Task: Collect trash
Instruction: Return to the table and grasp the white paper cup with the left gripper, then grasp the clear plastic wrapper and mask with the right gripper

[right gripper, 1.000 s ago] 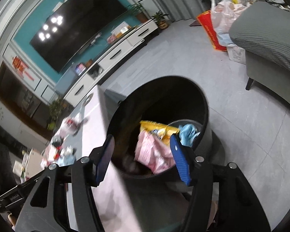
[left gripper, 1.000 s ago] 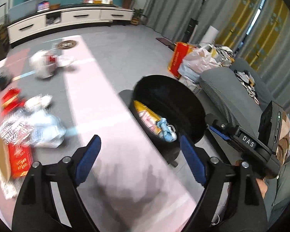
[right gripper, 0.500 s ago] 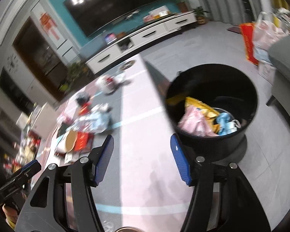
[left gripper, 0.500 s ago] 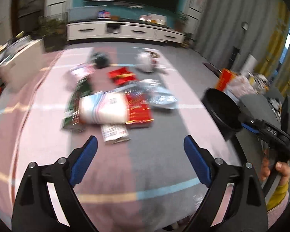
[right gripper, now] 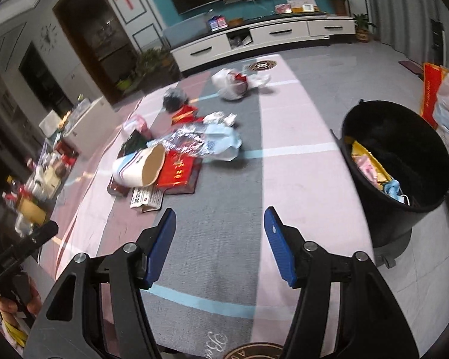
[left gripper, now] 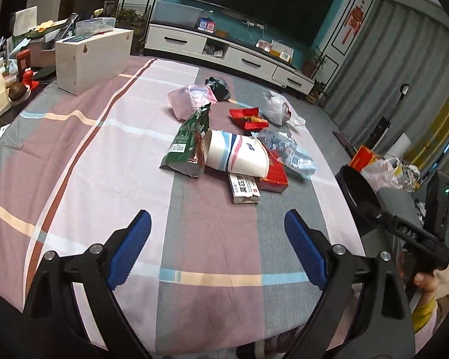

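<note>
Both views have swung off the black bin [right gripper: 404, 161] and onto the striped cloth [left gripper: 104, 164] since a second ago. Then the bin filled the middle of each picture; now it stands at the right edge of the right wrist view, and in the left wrist view only its rim shows, cut off behind the right gripper.

The left gripper [left gripper: 218, 245] has just been opening; its jaws stand wide with nothing between them. The right gripper [right gripper: 220, 243] is partly spread and also empty.

The trash lies in a loose pile well left of the bin: a paper cup [left gripper: 235, 157] on its side, a green snack bag [left gripper: 188, 146] touching it, a red box [left gripper: 272, 176] half hidden under the cup, a crumpled clear bottle [left gripper: 287, 152] and a white plastic bag [left gripper: 275, 106] beyond. Inside the bin, wrappers are blurred and hard to name. The person's hand [right gripper: 15, 302] is cut off at the lower left.
</note>
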Tool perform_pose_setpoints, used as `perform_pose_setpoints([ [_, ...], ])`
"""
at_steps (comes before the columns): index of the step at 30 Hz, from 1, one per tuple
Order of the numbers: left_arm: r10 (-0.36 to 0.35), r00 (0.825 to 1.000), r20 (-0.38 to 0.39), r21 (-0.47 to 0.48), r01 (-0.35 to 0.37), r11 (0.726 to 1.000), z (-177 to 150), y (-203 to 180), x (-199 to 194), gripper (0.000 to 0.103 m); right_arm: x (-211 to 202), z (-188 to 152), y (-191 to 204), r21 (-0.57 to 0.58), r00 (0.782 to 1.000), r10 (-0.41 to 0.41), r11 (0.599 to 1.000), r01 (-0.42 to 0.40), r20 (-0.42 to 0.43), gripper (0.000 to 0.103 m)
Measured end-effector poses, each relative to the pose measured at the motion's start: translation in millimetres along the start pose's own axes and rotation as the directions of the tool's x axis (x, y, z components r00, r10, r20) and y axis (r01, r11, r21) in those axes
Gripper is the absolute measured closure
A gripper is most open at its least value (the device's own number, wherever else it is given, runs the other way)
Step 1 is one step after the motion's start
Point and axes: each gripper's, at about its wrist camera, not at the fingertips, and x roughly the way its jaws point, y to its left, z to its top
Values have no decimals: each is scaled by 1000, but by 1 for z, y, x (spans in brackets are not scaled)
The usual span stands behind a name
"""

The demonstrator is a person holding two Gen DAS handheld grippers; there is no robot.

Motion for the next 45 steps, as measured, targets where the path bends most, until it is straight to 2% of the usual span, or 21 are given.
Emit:
perform_pose_setpoints([
  [4, -45, 999, -2, -14, 45, 999, 4, 3, 11, 13, 13, 4, 6, -7, 1000, 1, 1000, -1, -14, 42],
  [14, -60, 998, -3, 89, 60, 994, 44, -28, 74, 13, 33, 12, -6, 25, 1000, -14, 1000, 15, -28, 42],
  [19, -24, 999, -23, 119, 27, 992, 56, -36, 104, 12, 39, 13, -19, 53, 999, -18, 998, 20, -40, 42],
  [23, 20, 999, -32, 174, -14, 985, 60, -44, 119, 5, 43, 13, -24, 65, 999, -17, 998, 20, -48, 42],
  [30, 82, 994, -76, 233, -62, 970, 59, -52, 142, 4, 45, 14, -28, 72, 999, -10, 997, 14, -50, 42],
  [35, 105, 991, -83, 239, -82, 967, 58, -52, 151, 4, 46, 14, -29, 73, 999, -11, 997, 15, -51, 42],
  [37, 110, 991, -81, 245, -87, 966, 58, -53, 152, 9, 47, 15, -31, 76, 999, -12, 997, 16, -52, 42],
  [38, 112, 990, -85, 246, -88, 965, 57, -53, 153, 16, 48, 15, -31, 77, 999, -12, 997, 16, -52, 42],
  [45, 80, 994, -70, 247, -60, 967, 54, -56, 140, 16, 57, 20, -34, 90, 998, 18, 996, -13, -56, 42],
])
